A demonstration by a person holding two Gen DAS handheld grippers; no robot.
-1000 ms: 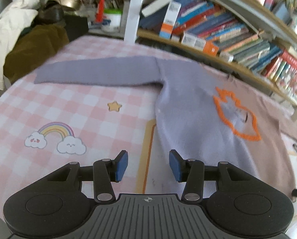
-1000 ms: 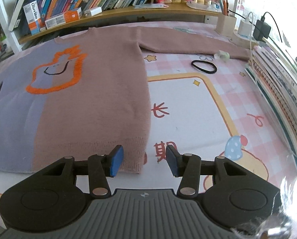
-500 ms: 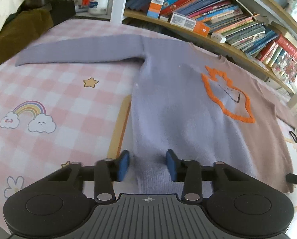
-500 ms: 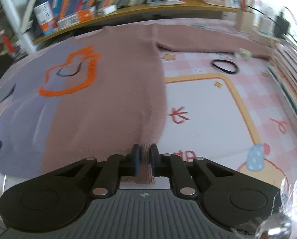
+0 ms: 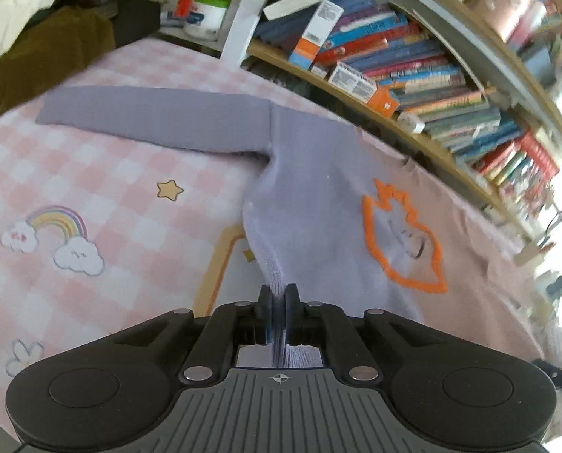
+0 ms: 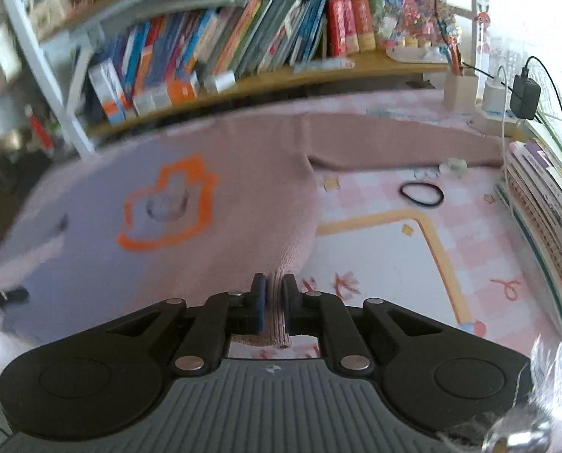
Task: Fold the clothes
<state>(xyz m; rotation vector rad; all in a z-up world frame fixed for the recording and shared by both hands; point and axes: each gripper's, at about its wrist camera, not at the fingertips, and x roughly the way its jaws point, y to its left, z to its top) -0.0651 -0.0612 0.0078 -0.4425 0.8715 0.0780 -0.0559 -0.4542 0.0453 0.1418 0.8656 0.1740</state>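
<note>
Pinching the hem of a two-tone sweater [image 5: 318,196] at both lower corners, a pair of handheld grippers lifts the knit edge off a table [image 5: 92,173] covered in a pink-and-white checked cloth. The left gripper [image 5: 277,302] is clamped on the lavender corner of the hem, a ridge of fabric bunched up between its blue pads. The right gripper [image 6: 273,294] is likewise closed on the dusty-pink corner, the ribbed band standing upright between its pads with its end hanging below them.

The sweater lies face up and spread flat across the middle of the table, lavender on one half and dusty pink on the other, with an orange outlined motif [image 6: 168,204] on the chest. Its lavender sleeve [image 5: 156,120] stretches out straight to the side in the left wrist view; the pink sleeve [image 6: 398,143] reaches the opposite way toward a white power strip [image 6: 496,117] with plugs at the table's far edge.

A black hair tie [image 6: 421,193] rests on the cloth just below the pink sleeve, apart from the sweater's body. A rainbow-and-clouds print [image 5: 54,238] and a small yellow star [image 5: 169,190] decorate the cloth beside the lavender side. Crowded bookshelves [image 6: 224,49] run along the back of the table, and a pile of books [image 6: 545,188] sits at the right edge.
</note>
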